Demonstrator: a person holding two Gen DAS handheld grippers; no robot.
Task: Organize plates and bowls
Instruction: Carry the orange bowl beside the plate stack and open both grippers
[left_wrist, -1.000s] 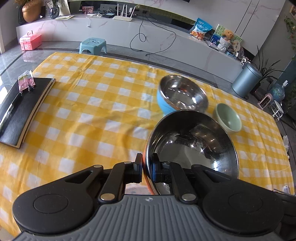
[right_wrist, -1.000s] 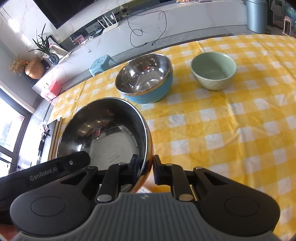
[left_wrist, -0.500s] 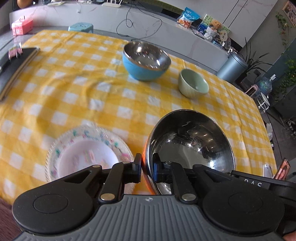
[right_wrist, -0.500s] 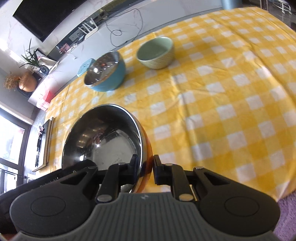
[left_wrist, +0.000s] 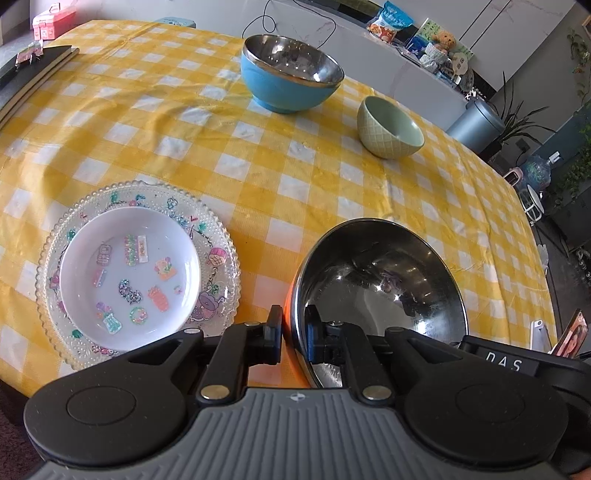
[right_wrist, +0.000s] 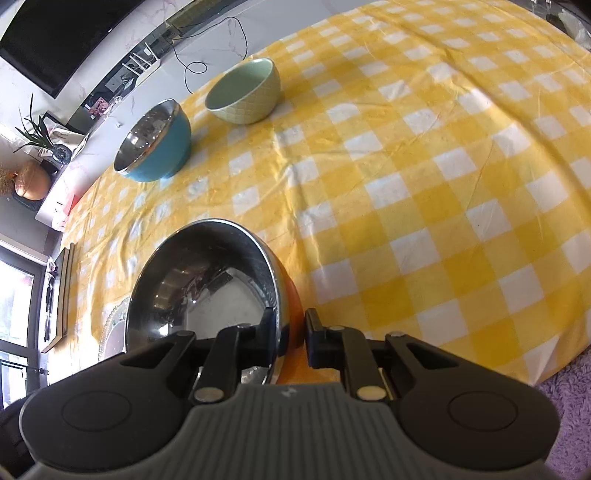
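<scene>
Both grippers hold one large steel bowl with an orange outside (left_wrist: 384, 280) above the near edge of the table. My left gripper (left_wrist: 293, 334) is shut on its left rim; my right gripper (right_wrist: 290, 332) is shut on its right rim, and the bowl (right_wrist: 207, 284) shows in the right wrist view too. A blue bowl with a steel inside (left_wrist: 291, 79) and a pale green bowl (left_wrist: 389, 127) stand at the far side. A white plate (left_wrist: 129, 275) lies on a clear patterned glass plate (left_wrist: 218, 236) at the near left.
A yellow checked cloth (left_wrist: 258, 162) covers the table. A dark book (left_wrist: 33, 70) lies at the far left edge. A purple rug (right_wrist: 569, 398) is below the near edge. A low counter with cables runs behind the table.
Both grippers have pulled back toward the near edge with the steel bowl. The blue and green bowls now look farther off, and the stacked plates have come into the left wrist view.
</scene>
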